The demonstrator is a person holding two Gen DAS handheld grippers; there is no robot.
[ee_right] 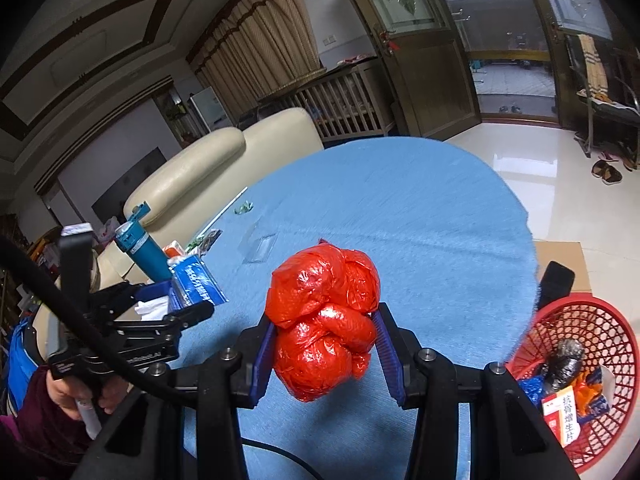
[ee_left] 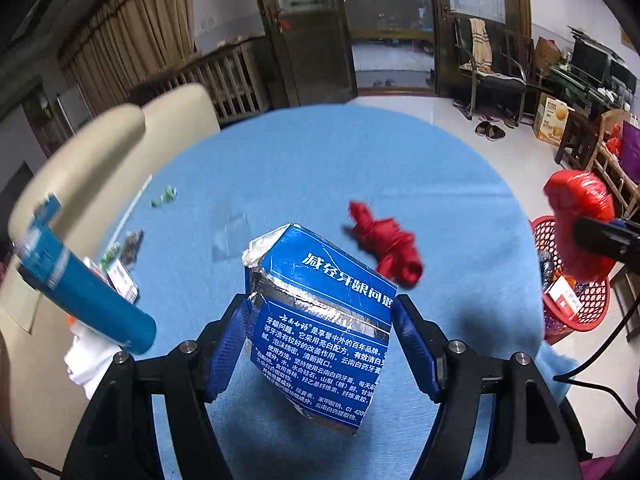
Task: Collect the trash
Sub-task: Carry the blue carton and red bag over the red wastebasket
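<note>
The left gripper (ee_left: 320, 344) is clamped on a crushed blue box (ee_left: 320, 320) with white writing and torn silver edges. Its two blue pads press on the box from both sides, and the box sits in the middle of the left view, up off the round blue table (ee_left: 320, 168). The right gripper (ee_right: 326, 346) is squeezed on a red bag (ee_right: 324, 320), a shiny ball of crumpled plastic in the middle of the right view, also held above the table. In the left view the same bag shows at the right edge, just above a red basket (ee_left: 592, 308). The basket stands on the floor beside the table, at the lower right of both views, and it has some trash in it already. A red rag (ee_left: 384, 248) lies on the table just behind the box. At the left side of the table there is a blue bottle (ee_left: 84, 292), a little green wrapper (ee_left: 164, 197) farther back, and some small packs near the bottle. A cream sofa (ee_left: 100, 160) fills the upper left behind the table. At the lower left of the right view, a hand (ee_right: 76, 392) holds the left gripper's handle.
</note>
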